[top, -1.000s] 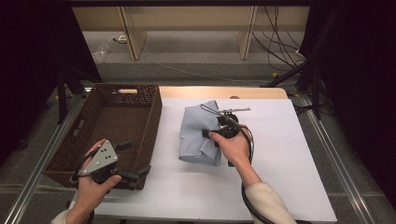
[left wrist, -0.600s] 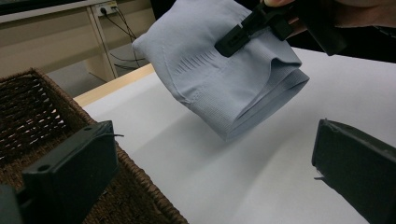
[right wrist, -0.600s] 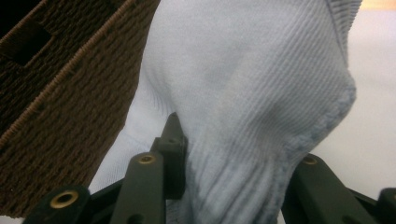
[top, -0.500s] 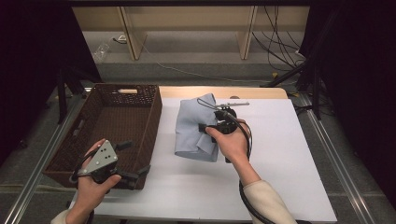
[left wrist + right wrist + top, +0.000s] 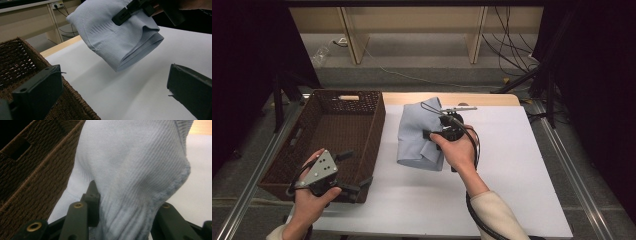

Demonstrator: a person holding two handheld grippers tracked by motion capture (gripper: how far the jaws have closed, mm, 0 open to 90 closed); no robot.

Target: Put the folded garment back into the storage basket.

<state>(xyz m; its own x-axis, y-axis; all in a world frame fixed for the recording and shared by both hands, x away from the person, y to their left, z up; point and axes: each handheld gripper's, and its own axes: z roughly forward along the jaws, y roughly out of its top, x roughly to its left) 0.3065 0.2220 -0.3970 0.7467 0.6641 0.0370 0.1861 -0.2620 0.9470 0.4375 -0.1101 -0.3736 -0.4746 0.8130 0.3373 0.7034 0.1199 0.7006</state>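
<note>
A folded light blue knit garment (image 5: 414, 135) hangs a little above the white tabletop (image 5: 512, 175), just right of the brown wicker basket (image 5: 377, 125). My right gripper (image 5: 434, 136) is shut on its bunched right edge, and the cloth (image 5: 135, 165) fills the space between the jaws of that gripper (image 5: 125, 205). In the left gripper view the garment (image 5: 117, 37) is raised, with a shadow beneath it. My left gripper (image 5: 356, 170) is open and holds nothing at the basket's near right corner. Its jaws (image 5: 115, 92) stand wide apart over the basket rim (image 5: 75, 97).
The basket's inside is in shadow, and a wooden handle (image 5: 348, 97) lies on its far rim. Metal rails run along both sides of the table. Cables trail on the floor (image 5: 512, 55) beyond the table, in front of wooden shelf legs.
My right gripper has risen a little and drifted toward the basket with the garment, which now hangs off the table. The left hand has stayed put.
</note>
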